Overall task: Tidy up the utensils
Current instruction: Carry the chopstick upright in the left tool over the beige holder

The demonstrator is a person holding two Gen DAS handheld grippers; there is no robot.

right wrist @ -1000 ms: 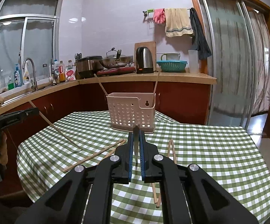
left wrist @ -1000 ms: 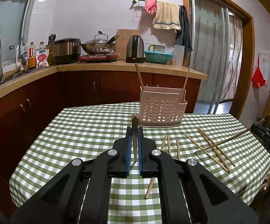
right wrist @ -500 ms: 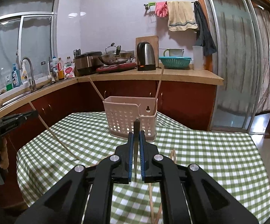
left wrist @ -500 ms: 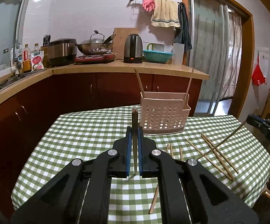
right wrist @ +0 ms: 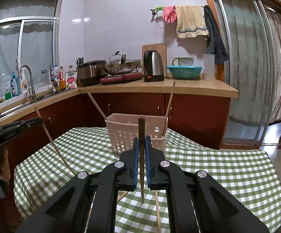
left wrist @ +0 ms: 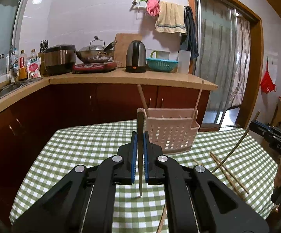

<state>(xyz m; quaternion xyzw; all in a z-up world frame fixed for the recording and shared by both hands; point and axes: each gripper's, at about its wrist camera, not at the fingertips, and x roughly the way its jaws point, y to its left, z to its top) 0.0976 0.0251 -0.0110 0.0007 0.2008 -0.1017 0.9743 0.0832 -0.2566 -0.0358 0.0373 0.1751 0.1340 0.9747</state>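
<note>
Chopsticks are what I carry in both hands. My left tool (left wrist: 140, 141) is clamped on one chopstick (left wrist: 140, 155), its long axis running near upright between the blue pads, blunt end up, tapered tip down above the checked surface (left wrist: 78, 151). My right tool (right wrist: 141, 145) is closed on another chopstick (right wrist: 141, 161) the same way, thick end up, point hanging over the cloth. Both tool bodies hide the near edge of the surface, so the loose chopsticks (left wrist: 228, 172) near its right edge show only in part, and one (right wrist: 157, 211) beneath my right tool is cut off. The pink basket (left wrist: 171, 134) stands toward the far edge, two sticks leaning out of its corners; what else lies inside I cannot make out.
</note>
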